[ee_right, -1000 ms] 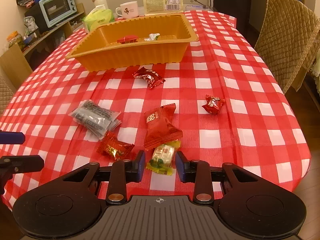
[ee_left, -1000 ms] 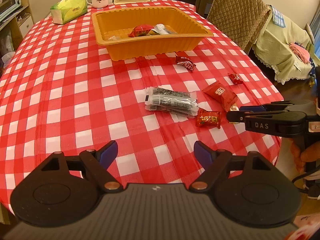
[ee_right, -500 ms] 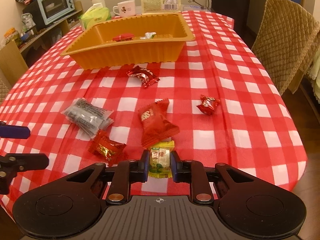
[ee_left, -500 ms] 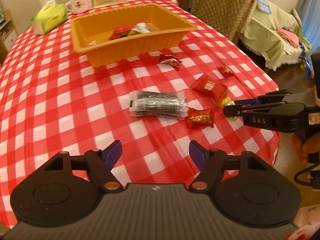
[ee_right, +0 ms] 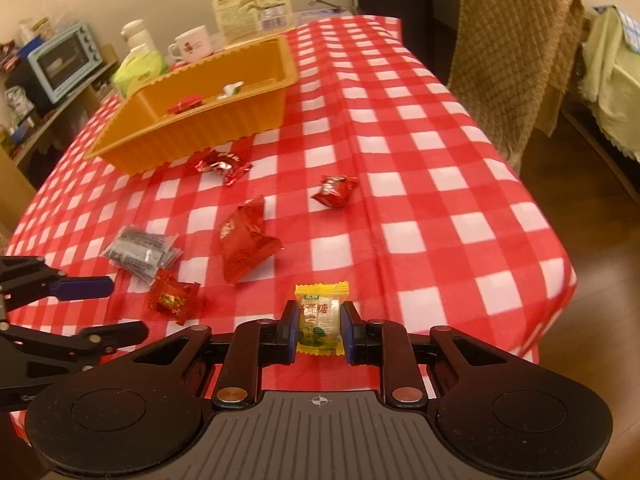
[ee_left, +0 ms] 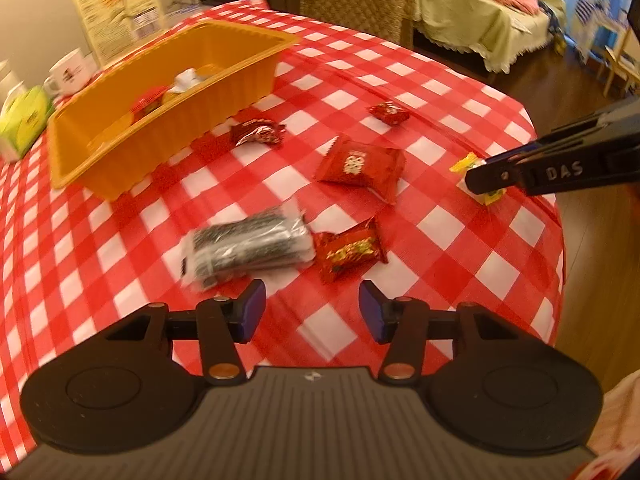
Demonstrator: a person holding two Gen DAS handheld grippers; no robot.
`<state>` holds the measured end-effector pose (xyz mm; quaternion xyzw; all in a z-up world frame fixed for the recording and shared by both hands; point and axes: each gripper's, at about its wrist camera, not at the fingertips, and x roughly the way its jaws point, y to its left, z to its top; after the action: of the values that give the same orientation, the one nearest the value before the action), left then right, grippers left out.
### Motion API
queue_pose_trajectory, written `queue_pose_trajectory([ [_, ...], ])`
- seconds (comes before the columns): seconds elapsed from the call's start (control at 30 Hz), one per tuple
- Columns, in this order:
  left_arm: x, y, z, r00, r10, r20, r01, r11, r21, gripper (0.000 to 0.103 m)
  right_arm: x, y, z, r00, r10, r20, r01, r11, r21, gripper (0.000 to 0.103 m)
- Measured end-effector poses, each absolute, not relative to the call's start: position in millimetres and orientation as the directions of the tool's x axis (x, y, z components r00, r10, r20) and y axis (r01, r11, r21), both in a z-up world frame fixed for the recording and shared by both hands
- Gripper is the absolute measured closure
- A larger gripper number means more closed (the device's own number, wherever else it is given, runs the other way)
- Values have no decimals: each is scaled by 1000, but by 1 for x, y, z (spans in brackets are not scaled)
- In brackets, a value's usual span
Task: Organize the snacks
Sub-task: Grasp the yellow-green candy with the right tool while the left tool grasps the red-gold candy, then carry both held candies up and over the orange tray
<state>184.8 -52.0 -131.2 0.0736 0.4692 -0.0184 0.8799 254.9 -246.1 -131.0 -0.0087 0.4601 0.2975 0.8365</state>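
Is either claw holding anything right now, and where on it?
The right claw is shut on the yellow candy, pinching its two side edges at the lower half. The left claw is open and holds nothing.

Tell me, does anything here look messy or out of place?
Yes: several wrapped snacks lie scattered on the tablecloth outside the orange tray, including a grey packet. The right gripper holds a yellow candy.
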Motion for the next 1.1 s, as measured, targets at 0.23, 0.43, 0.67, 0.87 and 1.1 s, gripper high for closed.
queue_pose_trajectory([
  [0.23, 202, -68, -142, 582, 70, -810, 176, 962, 209, 62, 256, -265, -128, 410, 480, -775, -458, 844, 280, 81],
  [0.43, 216, -74, -143, 591, 49, -805, 212, 954, 213, 61, 257, -276, -128, 417, 470, -778, -430, 856, 287, 81],
  [0.67, 229, -78, -142, 580, 14, -814, 250, 949, 194, 66, 260, -281, -126, 427, 462, -777, -406, 866, 292, 81],
  [0.87, 233, -74, -141, 549, -43, -835, 242, 964, 109, 82, 262, -281, -124, 434, 464, -773, -403, 867, 294, 81],
  [1.1, 235, -63, -138, 522, -82, -849, 186, 982, 20, 84, 263, -277, -121, 435, 474, -766, -415, 860, 297, 81],
])
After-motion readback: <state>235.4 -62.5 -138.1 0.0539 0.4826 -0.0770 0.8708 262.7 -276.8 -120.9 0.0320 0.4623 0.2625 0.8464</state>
